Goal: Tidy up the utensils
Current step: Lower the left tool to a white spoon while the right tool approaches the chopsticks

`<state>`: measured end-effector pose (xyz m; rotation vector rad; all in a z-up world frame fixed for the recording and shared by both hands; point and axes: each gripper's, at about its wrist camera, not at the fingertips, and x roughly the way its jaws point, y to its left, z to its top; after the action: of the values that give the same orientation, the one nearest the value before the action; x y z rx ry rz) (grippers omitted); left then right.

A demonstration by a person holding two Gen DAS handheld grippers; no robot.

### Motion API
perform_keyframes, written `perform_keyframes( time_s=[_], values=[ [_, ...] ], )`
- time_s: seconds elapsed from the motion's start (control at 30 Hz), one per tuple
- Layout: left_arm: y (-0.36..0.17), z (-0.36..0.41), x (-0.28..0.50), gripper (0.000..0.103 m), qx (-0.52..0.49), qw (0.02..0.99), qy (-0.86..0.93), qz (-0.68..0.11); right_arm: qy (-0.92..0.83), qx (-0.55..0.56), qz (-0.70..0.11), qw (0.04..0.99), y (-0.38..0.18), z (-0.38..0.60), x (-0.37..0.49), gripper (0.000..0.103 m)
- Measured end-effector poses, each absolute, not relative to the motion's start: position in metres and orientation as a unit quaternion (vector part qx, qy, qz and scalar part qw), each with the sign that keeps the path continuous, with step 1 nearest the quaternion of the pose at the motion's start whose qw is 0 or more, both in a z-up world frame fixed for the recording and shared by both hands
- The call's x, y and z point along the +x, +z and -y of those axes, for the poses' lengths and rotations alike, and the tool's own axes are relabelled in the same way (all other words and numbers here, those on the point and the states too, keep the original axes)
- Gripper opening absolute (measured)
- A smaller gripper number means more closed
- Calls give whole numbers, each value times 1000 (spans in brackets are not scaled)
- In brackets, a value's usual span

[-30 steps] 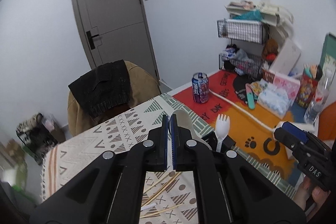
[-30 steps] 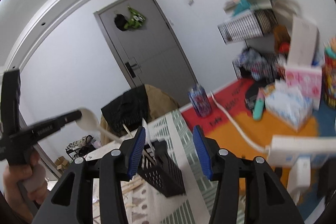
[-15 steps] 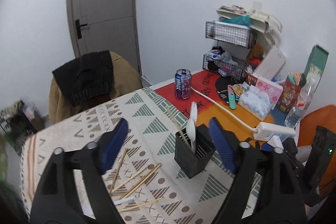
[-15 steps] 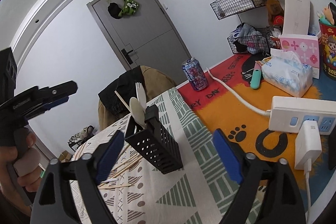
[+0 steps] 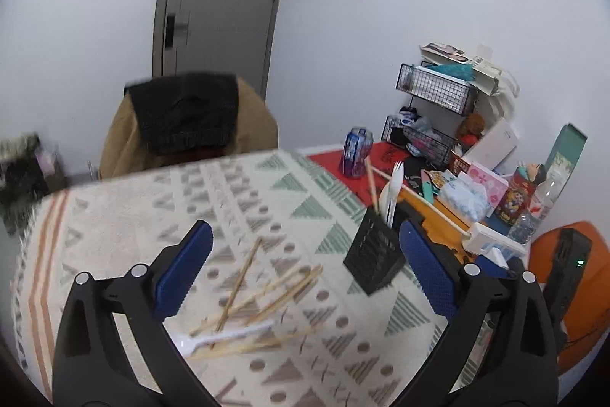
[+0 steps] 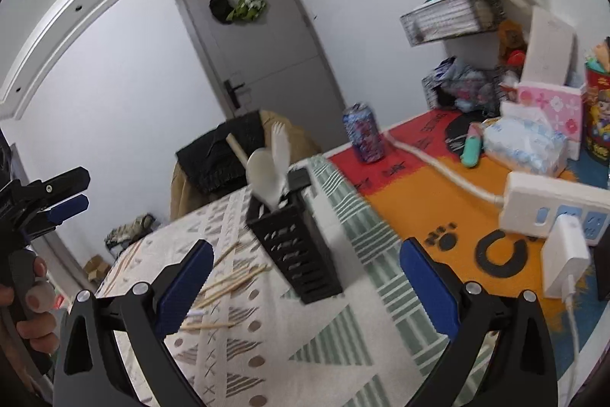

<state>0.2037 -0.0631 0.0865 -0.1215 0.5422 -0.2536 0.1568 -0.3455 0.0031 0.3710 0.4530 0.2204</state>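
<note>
A black perforated utensil holder stands on the patterned tablecloth and holds a white spoon, a white fork and a chopstick. Several wooden chopsticks and a white plastic fork lie loose on the cloth left of the holder. My left gripper is open and empty above the loose chopsticks; it also shows at the left edge of the right wrist view. My right gripper is open and empty, just in front of the holder.
A soda can stands on the red and orange mat. A white power strip with a plugged charger and cable, tissue packs and wire baskets crowd the right side. A chair with draped clothes stands beyond the table's far edge.
My left gripper opened and let go of the white spoon, which now stands in the holder, then drew back over the loose chopsticks. My right gripper opened wider and dropped towards the holder.
</note>
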Motion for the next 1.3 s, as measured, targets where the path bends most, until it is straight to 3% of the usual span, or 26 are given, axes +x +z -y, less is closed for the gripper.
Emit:
perform_keyframes(
  time_s=[0.3,0.47,0.67,0.93,1.3],
  values=[
    [55,0,192,93,-120,944,-79,-297,151,208,-253,933,-9,327,163,93],
    [31,-26,190,73,-157,933,-64,-318,168,225,-276,919,-18,317,167,80],
    [-4,-51,186,57,-210,916,-41,-340,184,246,-306,901,-30,303,171,69],
    [-59,-88,188,56,-300,880,-4,-369,201,315,-361,854,-57,275,180,61],
    [-101,-99,189,50,-388,842,7,-375,184,339,-414,825,-84,244,202,59]
  ],
)
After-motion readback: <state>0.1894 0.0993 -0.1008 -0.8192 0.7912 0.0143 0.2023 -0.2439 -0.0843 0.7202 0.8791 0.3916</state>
